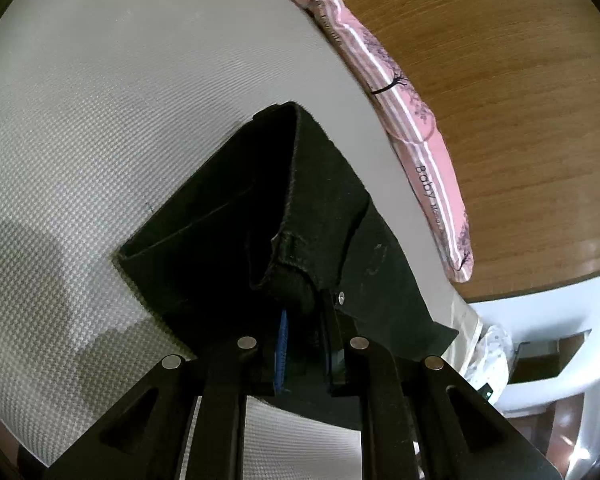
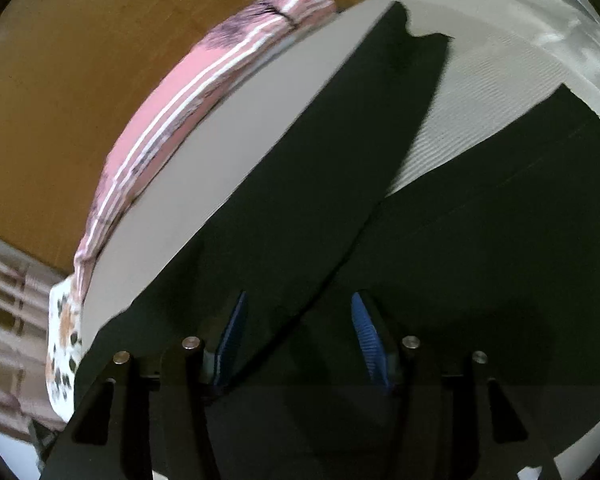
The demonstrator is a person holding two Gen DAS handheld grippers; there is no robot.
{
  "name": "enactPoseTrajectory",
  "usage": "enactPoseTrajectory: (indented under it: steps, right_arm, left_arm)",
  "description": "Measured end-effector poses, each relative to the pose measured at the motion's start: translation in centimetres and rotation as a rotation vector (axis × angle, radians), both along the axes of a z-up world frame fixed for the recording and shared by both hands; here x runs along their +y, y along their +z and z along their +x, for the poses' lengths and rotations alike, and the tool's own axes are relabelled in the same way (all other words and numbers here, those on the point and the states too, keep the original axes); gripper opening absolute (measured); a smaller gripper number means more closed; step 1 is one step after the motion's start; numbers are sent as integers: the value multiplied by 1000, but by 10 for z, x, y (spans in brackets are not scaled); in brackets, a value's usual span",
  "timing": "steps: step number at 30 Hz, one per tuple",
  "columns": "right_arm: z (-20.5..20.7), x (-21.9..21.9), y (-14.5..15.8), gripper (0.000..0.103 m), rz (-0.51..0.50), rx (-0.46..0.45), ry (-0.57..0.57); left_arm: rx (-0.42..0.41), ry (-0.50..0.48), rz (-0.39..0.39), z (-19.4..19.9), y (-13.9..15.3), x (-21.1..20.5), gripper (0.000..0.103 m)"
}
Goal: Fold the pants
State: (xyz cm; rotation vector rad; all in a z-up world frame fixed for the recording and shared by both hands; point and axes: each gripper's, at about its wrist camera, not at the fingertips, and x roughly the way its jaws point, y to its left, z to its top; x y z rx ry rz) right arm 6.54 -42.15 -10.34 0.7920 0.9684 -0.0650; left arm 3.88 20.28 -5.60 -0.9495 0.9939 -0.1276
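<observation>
While the left hand-held gripper [image 1: 304, 320] pinches the pants [image 1: 228, 232], the right hand-held gripper [image 2: 298, 340] gapes above them.

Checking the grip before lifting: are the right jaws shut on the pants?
No, the right gripper stands open above the black pants, pads apart.

Two close, downward wrist views, shared pants [image 1: 228, 216]

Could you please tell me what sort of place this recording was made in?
Probably a bedroom at home: the black pants lie on a grey woven mattress cover, a pink printed blanket runs along its edge, and a wooden board stands behind.
</observation>
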Motion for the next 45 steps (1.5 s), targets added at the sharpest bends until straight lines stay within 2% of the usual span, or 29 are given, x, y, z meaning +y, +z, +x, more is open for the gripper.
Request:
enactPoseTrajectory:
  steps: [5,8,15,18,22,25,27,33,37,41,45]
  right_arm:
    - [8,-15,-6,47,64,-2,-44]
    - [14,-16,-5,46,67,-7,-50]
    - [30,-24,-9,37,84,-8,-80]
    - [34,-27,-9,31,90,-9,-89]
    - [36,-30,-11,14,72,-6,-106]
    - [35,-26,-2,6,17,-12,-102]
    - [33,-21,9,5,-28,-22,-94]
    - [1,-7,59,5,-190,-31,-99]
    - [-36,1,76,4,-250,-14,-98]
    - [-74,6,70,4,-258,44,-94]
    - [-102,9,51,4,-236,111,-91]
  left_arm:
    - [19,2,20,3,-2,0,14]
    - [34,3,29,6,-4,0,14]
    - [37,-7,53,9,-2,-3,14]
    - [40,-12,69,11,-1,-4,14]
    - [49,-19,92,14,-2,-6,14]
    - [47,-30,117,15,-2,-7,14]
    - [47,-39,124,17,0,-6,14]
    - [12,-126,201,27,16,-2,14]
    - [33,-197,244,34,18,2,14]
    - [53,-288,349,33,16,-1,14]
    - [67,-349,430,26,10,-4,14]
